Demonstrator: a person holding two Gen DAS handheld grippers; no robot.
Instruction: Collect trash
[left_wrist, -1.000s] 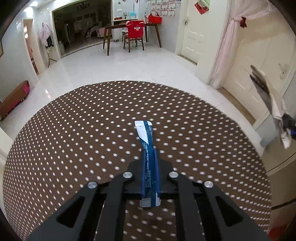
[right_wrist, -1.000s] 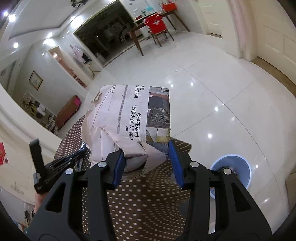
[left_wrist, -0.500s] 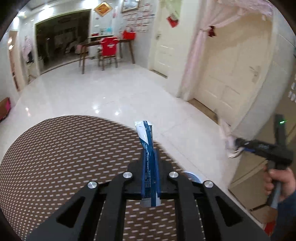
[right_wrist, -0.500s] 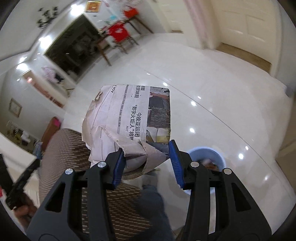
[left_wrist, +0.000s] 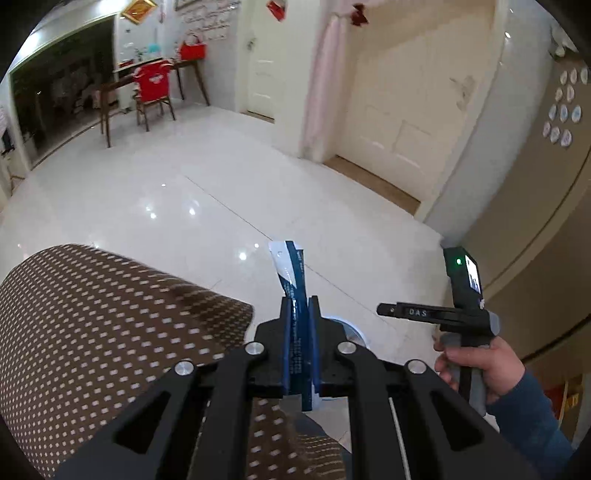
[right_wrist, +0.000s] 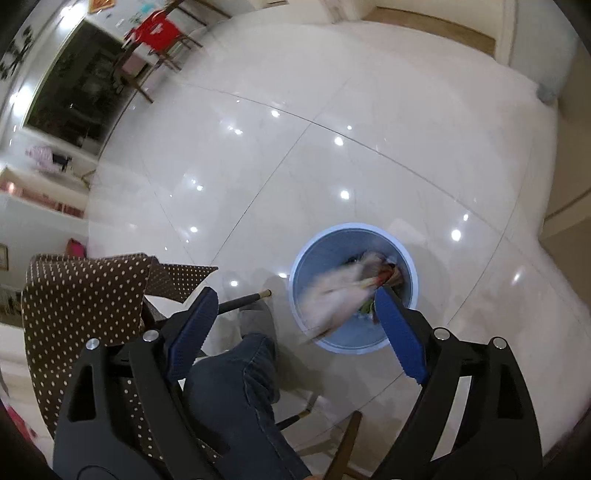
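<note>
My left gripper (left_wrist: 298, 304) is shut on a blue and white wrapper (left_wrist: 290, 266), which sticks up past the fingertips over the table's edge. My right gripper (right_wrist: 295, 293) points down over a light blue bin (right_wrist: 412, 266) on the floor. Its jaws are opening wide and nothing is between the blue pads (right_wrist: 400, 343). A crumpled newspaper (right_wrist: 338, 293) shows as a blur dropping into the bin onto other trash. In the left wrist view a hand (left_wrist: 480, 362) holds the right gripper (left_wrist: 386, 309) at the right, and part of the bin's rim (left_wrist: 352, 328) peeks out behind my left fingers.
A table under a brown cloth with white dots (left_wrist: 92, 314) lies at the left, also seen in the right wrist view (right_wrist: 81, 295). A leg in jeans (right_wrist: 240, 369) stands between table and bin. Glossy white floor (right_wrist: 295, 147) stretches beyond, with a red chair (left_wrist: 151, 86) and doors far off.
The right gripper came down over the bin, opened and let go of the newspaper, which now falls into the bin. The left gripper swung right past the table's edge, still holding the wrapper.
</note>
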